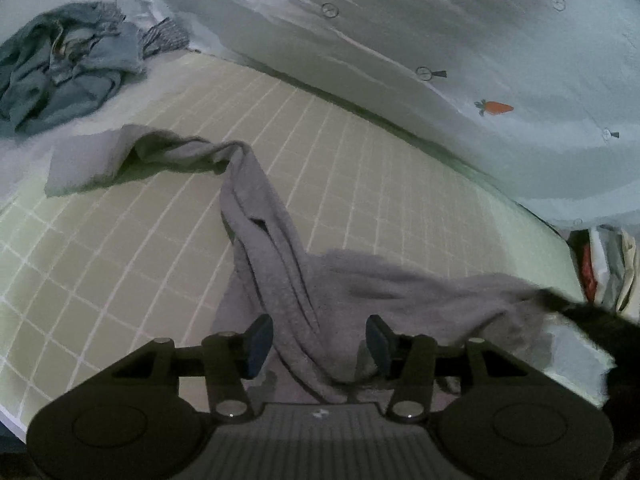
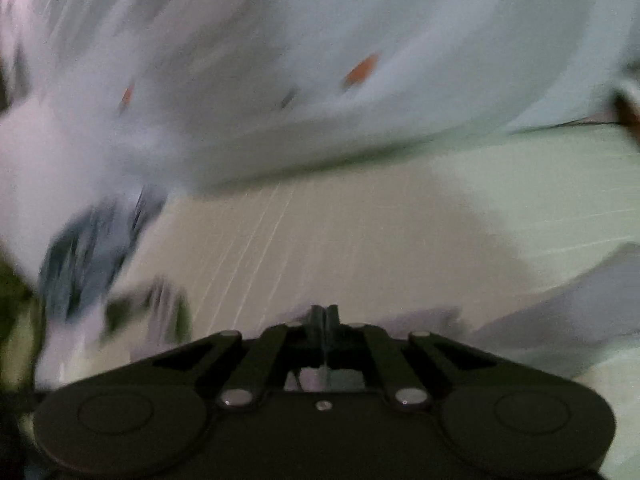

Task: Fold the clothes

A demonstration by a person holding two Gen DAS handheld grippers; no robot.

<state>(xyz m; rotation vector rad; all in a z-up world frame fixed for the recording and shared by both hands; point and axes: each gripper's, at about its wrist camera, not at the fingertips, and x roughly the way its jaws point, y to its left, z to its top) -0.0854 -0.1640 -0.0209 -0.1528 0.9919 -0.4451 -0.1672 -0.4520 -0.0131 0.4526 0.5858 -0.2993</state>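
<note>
A grey garment [image 1: 276, 248] lies crumpled and twisted on a pale green gridded mat [image 1: 120, 248]. One end trails to the far left and the bulk spreads to the right. My left gripper [image 1: 318, 340] is open, its blue-padded fingers [image 1: 256, 344] on either side of a grey fold. A dark shape [image 1: 580, 312] at the garment's right end looks like the other gripper. The right wrist view is badly blurred. My right gripper [image 2: 324, 316] has its fingers pressed together. Grey cloth [image 2: 560, 316] lies to its right; whether it is pinched is unclear.
A pile of blue-grey clothes [image 1: 64, 76] lies at the far left beyond the mat. A white quilt with carrot prints [image 1: 496, 107] runs along the far edge. Coloured items [image 1: 604, 264] sit at the right edge of the mat.
</note>
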